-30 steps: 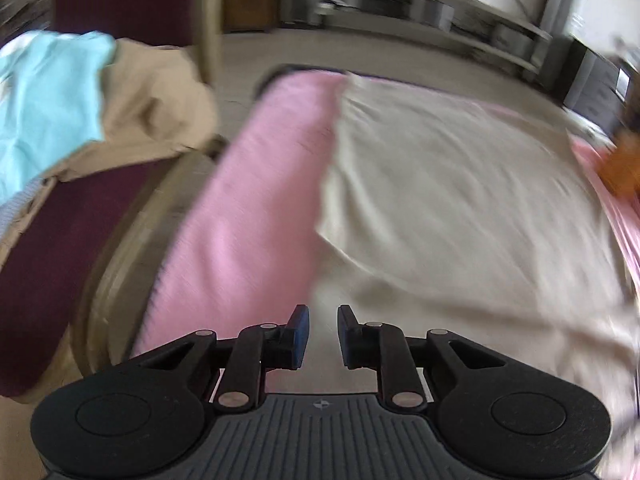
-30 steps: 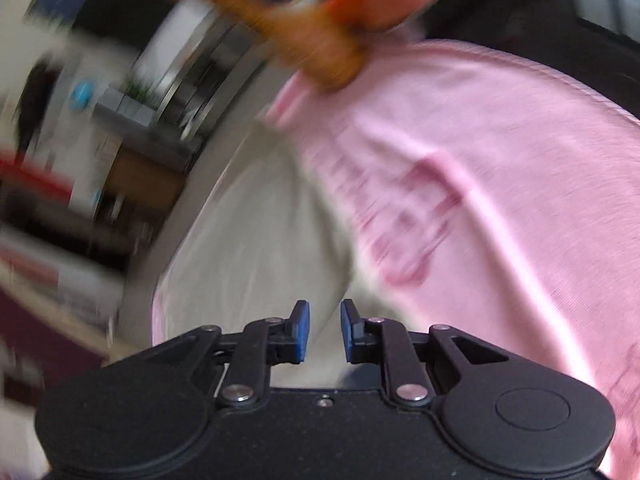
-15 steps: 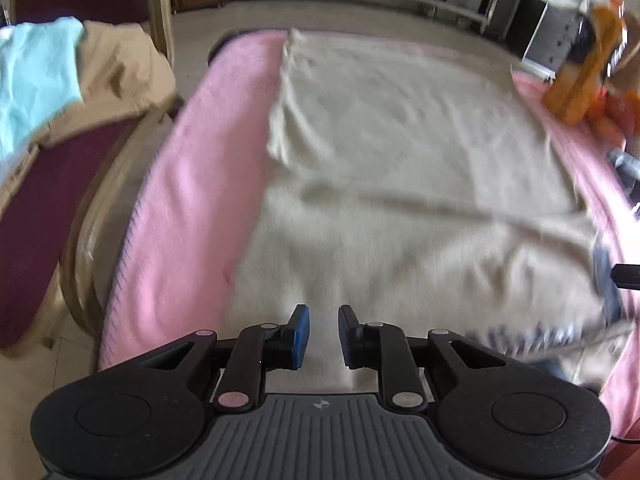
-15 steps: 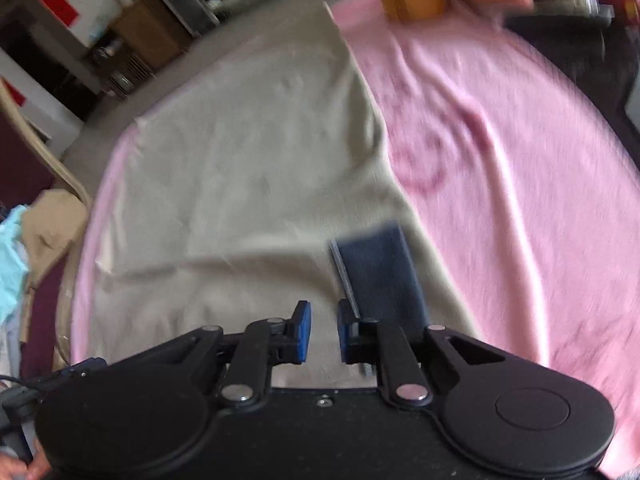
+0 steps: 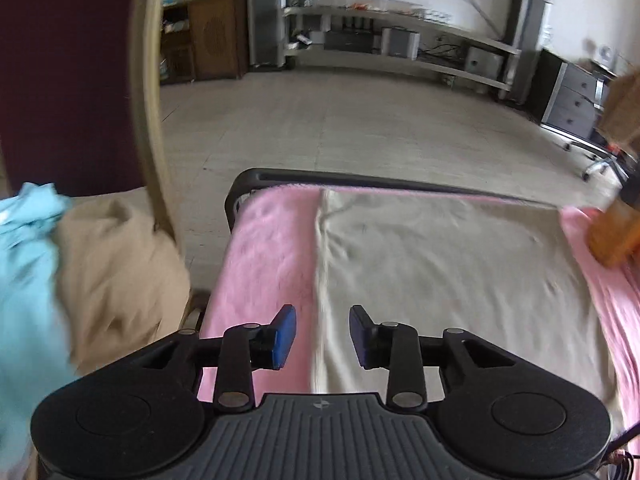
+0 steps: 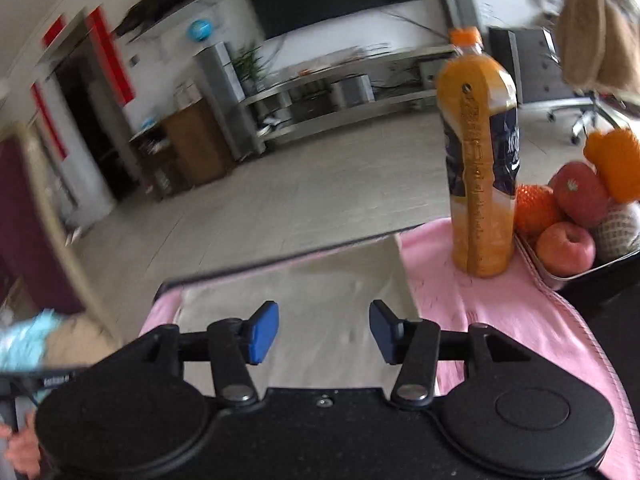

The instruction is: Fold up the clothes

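A beige garment lies spread flat on a pink cloth that covers the table. My left gripper is open and empty, above the garment's left edge where it meets the pink cloth. My right gripper is open and empty, above the near part of the same garment. More clothes, a tan one and a light blue one, are heaped on a chair at the left.
An orange juice bottle stands on the pink cloth at the right, beside a tray of apples and oranges. The dark red chair back rises at the left. The table's far edge borders open floor.
Both grippers have opened; they were nearly shut before. Both views have tilted up from the table toward the room. The dark blue item near the right gripper is out of sight.
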